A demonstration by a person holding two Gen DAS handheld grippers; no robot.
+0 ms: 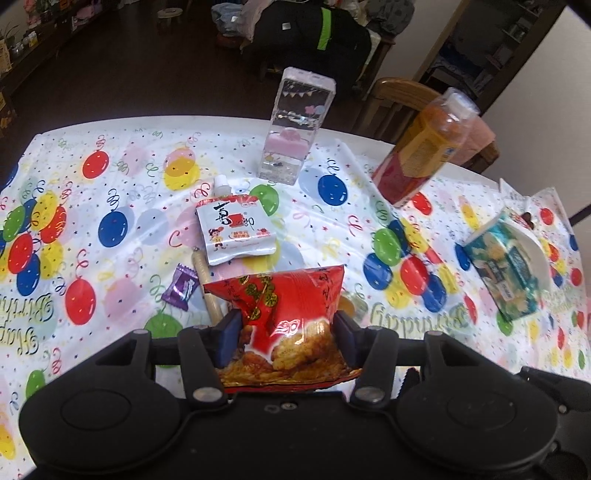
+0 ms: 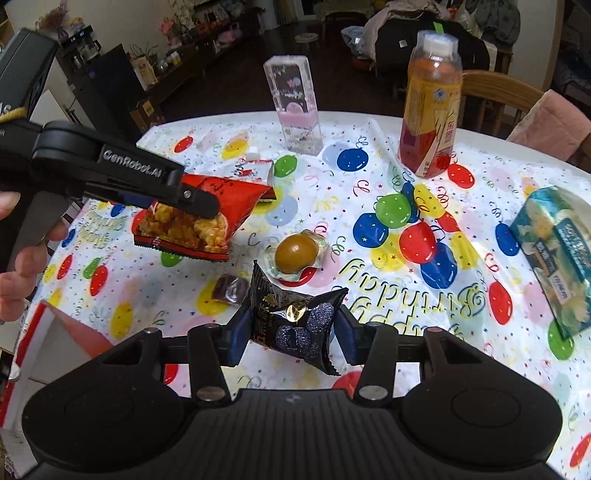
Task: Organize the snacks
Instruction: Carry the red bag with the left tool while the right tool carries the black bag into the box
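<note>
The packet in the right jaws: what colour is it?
Black packet, gold seal; clearest in right wrist view.

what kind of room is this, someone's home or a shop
Most likely a home living or dining room: a table under a birthday balloon tablecloth, a wooden chair beside it, and shelves of household items along the far wall.

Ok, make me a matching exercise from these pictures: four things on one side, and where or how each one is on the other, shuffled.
Things:
1. red snack bag
2. black snack packet
3. orange drink bottle
4. wrapped brown egg

Places or states:
A. standing upright at the far side of the table
B. clamped in the left gripper, held above the tablecloth
C. lying on the tablecloth, touched by no gripper
D. clamped in the right gripper

Pairs: 1-B, 2-D, 3-A, 4-C
</note>
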